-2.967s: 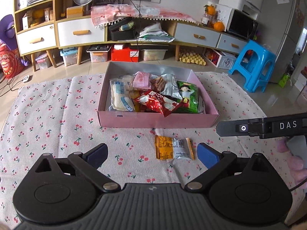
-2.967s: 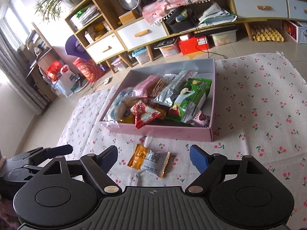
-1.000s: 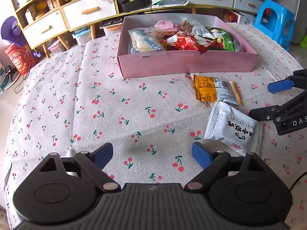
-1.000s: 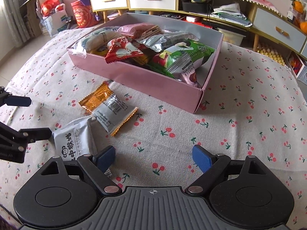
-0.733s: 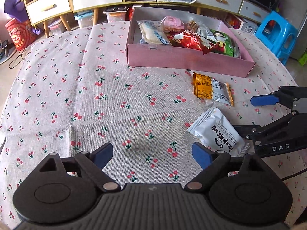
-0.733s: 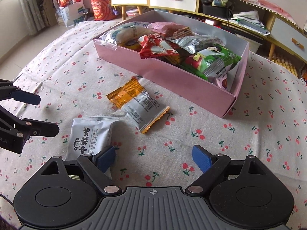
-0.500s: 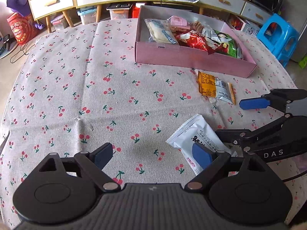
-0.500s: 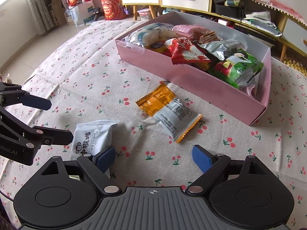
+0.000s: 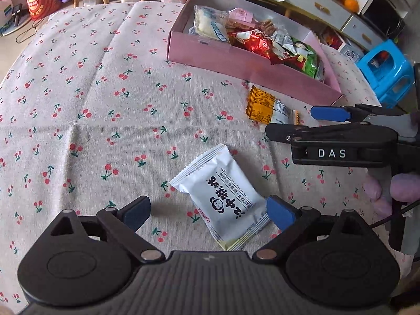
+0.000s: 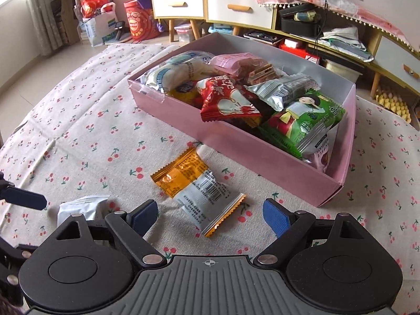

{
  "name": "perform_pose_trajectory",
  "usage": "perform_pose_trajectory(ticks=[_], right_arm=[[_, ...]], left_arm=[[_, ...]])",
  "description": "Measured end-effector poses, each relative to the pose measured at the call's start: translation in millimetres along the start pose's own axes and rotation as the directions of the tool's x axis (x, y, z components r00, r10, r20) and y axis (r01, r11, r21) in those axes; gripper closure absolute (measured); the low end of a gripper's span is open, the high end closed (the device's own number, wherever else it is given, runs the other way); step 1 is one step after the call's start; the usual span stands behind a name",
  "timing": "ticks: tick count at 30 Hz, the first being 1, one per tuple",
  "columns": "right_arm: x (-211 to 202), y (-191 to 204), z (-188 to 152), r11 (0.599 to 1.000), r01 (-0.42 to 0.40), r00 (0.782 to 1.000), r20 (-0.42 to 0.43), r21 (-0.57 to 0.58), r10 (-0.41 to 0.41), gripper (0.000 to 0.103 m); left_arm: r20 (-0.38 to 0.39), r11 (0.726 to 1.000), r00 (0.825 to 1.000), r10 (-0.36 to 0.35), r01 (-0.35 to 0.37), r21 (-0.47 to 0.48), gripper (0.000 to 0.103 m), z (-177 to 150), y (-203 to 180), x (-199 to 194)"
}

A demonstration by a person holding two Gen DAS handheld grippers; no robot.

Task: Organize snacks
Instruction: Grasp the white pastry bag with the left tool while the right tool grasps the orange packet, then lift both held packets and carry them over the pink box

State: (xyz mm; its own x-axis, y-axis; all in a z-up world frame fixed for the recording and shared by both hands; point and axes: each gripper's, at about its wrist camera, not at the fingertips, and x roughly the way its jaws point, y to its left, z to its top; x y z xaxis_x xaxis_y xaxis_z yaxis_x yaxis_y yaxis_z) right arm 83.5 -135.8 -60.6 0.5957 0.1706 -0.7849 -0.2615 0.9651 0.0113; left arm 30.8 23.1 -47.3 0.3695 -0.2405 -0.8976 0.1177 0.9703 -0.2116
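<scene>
While the desk [image 9: 78, 92] carries a cherry-print cloth, the pink box [image 10: 262, 155] stands on it at the far side, filled with snack packets, among them a red packet [image 10: 228, 99] and a green packet [image 10: 304, 120]. Just in front of the box lies the orange-and-white packet [image 10: 199, 186], flat on the cloth, apart from the box wall. Nearer the left tool lies the white packet [image 9: 223, 197], flat, printed side up.

Left tool [image 9: 207, 211]: spread wide; its jaws have just been opening. The white packet lies between the blue pads; the right-hand pad sits against the packet's edge, and the left-hand pad is clear of it. No pinch is applied.

Right tool [image 10: 210, 216]: spread wide, holding nothing. The orange-and-white packet's near corner lies between its pads, touched by neither.
</scene>
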Motion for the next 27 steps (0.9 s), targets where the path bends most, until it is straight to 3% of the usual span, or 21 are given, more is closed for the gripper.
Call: perform_pose_trajectory(ticks=[4, 10, 15, 17, 19, 27], right_arm=[[5, -7, 4, 1.000, -0.015, 1.000, 0.011, -0.016, 0.015, 0.014], [14, 8, 3, 0.992, -0.015, 1.000, 0.004, -0.126, 0.016, 0.015], [12, 16, 3, 0.987, 0.011, 0.999, 0.033, -0.163, -0.005, 0.023], [12, 12, 6, 0.989, -0.004, 1.000, 0.029, -0.145, 0.009, 0.043], [10, 9, 7, 0.992, -0.015, 1.000, 0.023, -0.124, 0.018, 0.051], [3, 0, 2, 0.998, -0.018, 1.000, -0.019, -0.063, 0.017, 0.055]], left_arm=[[0.022, 0.996, 0.997, 0.077, -0.076, -0.037, 0.008, -4, -11, 5], [0.056, 0.991, 0.990, 0.126, -0.123, -0.052, 0.009, -5, -17, 7], [0.092, 0.991, 0.987, 0.133, -0.133, -0.006, 0.029, -6, -20, 6], [0.100, 0.992, 0.987, 0.124, -0.125, 0.010, 0.038, -4, -19, 5], [0.105, 0.994, 0.989, 0.105, -0.107, 0.018, 0.045, 0, -16, 5], [0.099, 0.999, 0.995, 0.031, -0.030, -0.012, 0.060, 12, 7, 0]])
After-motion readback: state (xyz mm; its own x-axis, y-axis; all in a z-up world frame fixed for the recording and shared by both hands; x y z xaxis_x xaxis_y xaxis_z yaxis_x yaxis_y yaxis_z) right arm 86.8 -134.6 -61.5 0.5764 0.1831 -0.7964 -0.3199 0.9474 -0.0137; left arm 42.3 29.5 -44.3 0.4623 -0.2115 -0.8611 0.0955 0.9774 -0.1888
